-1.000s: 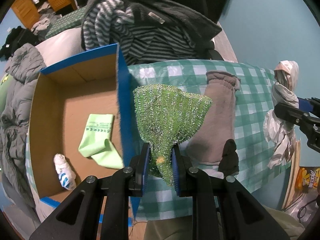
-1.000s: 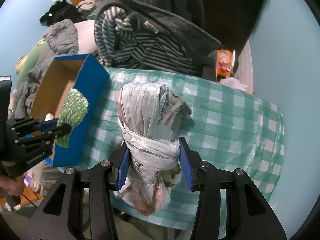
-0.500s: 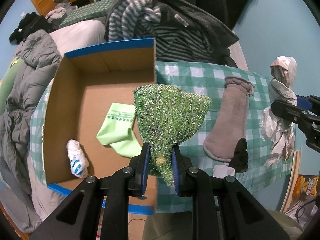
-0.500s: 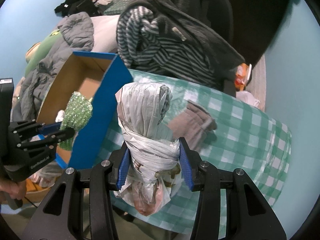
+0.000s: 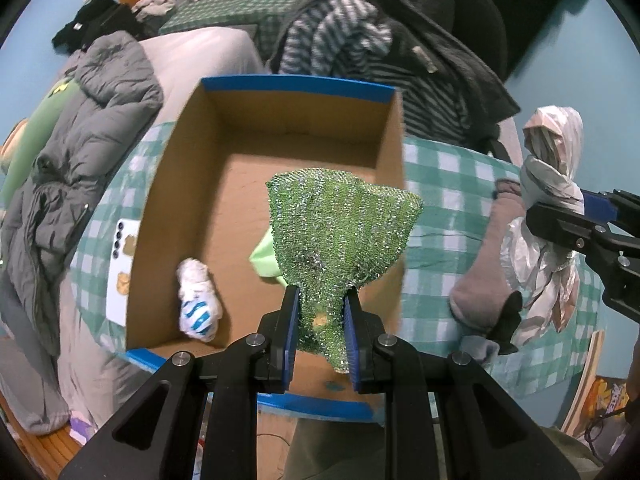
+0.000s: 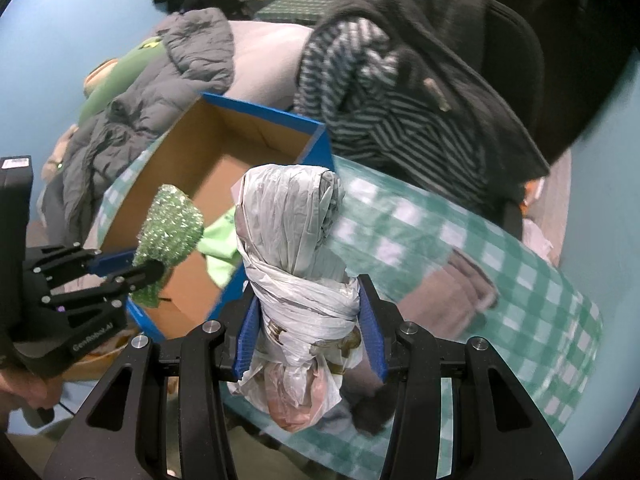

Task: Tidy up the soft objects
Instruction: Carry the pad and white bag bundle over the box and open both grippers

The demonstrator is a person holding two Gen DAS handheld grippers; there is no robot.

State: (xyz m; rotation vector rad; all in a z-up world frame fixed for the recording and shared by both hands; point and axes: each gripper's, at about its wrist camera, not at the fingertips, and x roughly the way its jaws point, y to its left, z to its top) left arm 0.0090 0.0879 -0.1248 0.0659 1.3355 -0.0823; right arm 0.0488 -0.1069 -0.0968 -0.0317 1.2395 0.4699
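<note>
The cardboard box [image 5: 192, 184] stands open at the top, so nothing bars entry from above. Most of its floor is bare; a rolled white-and-blue sock [image 5: 199, 300] lies near the left wall and a lime-green sock [image 5: 264, 258] sits mid-floor, partly under the green scrubber [image 5: 340, 236] hanging over it. The upright walls block any sideways approach. Right of the box, a grey sock [image 5: 480, 276] takes up counter [image 5: 436, 184] space. A pile of clothes [image 5: 380, 60] crowds the far side.

We have carried the green mesh cloth [image 5: 340, 236] from above the box wall to over the cardboard box [image 5: 180, 184]; our knotted plastic bag [image 6: 298, 280] has followed, nearing its blue corner.
</note>
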